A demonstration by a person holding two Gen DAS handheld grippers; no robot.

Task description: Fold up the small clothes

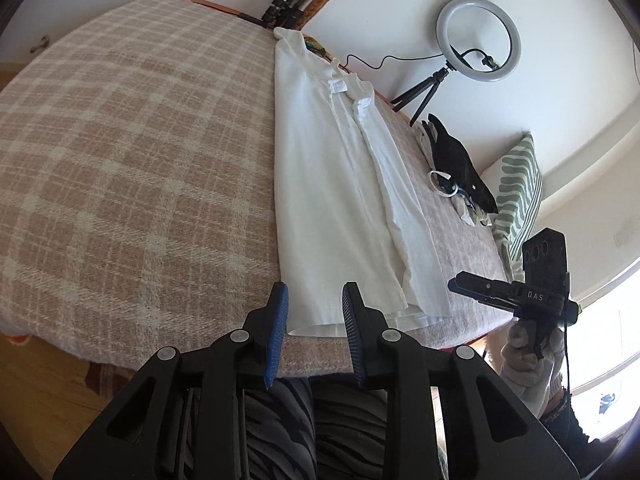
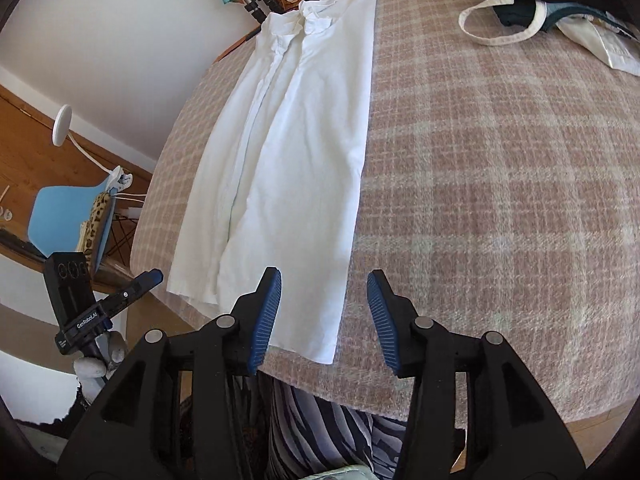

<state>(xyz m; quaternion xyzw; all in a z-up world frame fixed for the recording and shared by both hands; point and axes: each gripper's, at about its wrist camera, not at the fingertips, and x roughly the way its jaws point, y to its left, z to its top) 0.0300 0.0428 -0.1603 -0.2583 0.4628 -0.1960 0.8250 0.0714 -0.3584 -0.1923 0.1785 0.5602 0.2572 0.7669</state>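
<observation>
A white collared shirt (image 1: 332,184) lies flat on a pink plaid blanket (image 1: 132,152), folded lengthwise into a long strip with its hem at the near edge. My left gripper (image 1: 314,300) is open, hovering just above the hem's left corner. In the right wrist view the shirt (image 2: 288,148) runs from the collar at the far end to the hem near me. My right gripper (image 2: 324,284) is open above the hem's right corner and holds nothing. Each gripper shows in the other's view: the right gripper (image 1: 520,292) and the left gripper (image 2: 104,304).
A pile of dark and white clothes (image 1: 460,168) lies on the bed's right side, also seen in the right wrist view (image 2: 560,4). A ring light on a tripod (image 1: 476,40) and a striped pillow (image 1: 520,184) stand beyond. A blue chair (image 2: 68,216) stands left of the bed.
</observation>
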